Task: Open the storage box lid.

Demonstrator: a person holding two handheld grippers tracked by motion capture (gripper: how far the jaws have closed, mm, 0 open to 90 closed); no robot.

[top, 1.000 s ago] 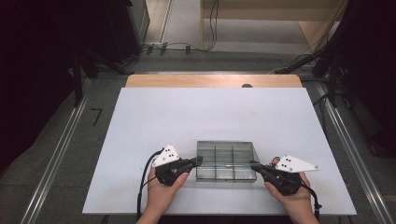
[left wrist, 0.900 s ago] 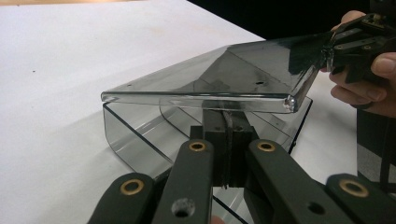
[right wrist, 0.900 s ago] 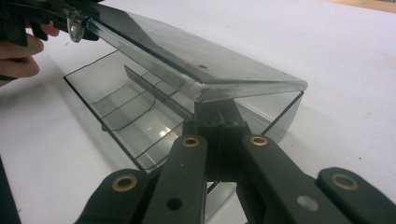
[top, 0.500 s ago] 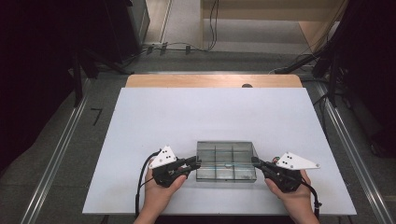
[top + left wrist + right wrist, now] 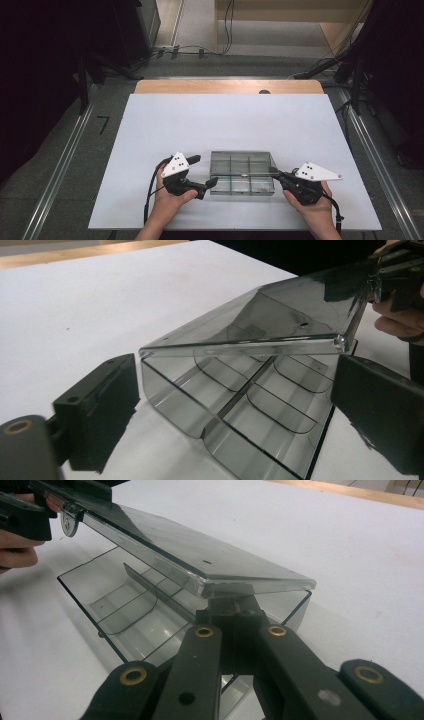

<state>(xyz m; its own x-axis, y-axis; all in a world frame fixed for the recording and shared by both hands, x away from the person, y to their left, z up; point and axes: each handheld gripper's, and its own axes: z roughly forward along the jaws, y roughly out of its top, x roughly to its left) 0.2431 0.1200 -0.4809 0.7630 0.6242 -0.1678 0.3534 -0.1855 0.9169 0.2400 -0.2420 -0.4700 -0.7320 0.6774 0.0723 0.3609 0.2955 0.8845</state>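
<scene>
Compartment box point(image 5: 242, 173) of smoky clear plastic sits on the white worktop point(image 5: 225, 125) near the person's edge, squarely between the two hands, its long axis running from one pair of tongs to the other. Its hinged lid point(image 5: 280, 315) is partly lifted and slopes over the divided tray.

Left tongs point(image 5: 204, 173) stand at the box's left end, and their jaws have just been opening: in the left gripper view they now gape wide on either side of the lid's near edge, with no pad pressing on it. The lid edge lies between the jaws but free of them.

Right tongs point(image 5: 231, 611) are closed narrow at the opposite end. In the right gripper view the tips pinch the lid's rim at that corner, and this appears to be the only grip holding the lid up. From the left gripper view the right tongs point(image 5: 397, 275) show at the far corner of the lid.

So the relation that matters is this: the lid runs lengthwise away from the right tongs toward the left ones, hinged along one long side. Any further swing of the lid, open or down, would probably have to come from the right hand, turning about that long hinge line, while the left tongs are nearest to steady the tray.
</scene>
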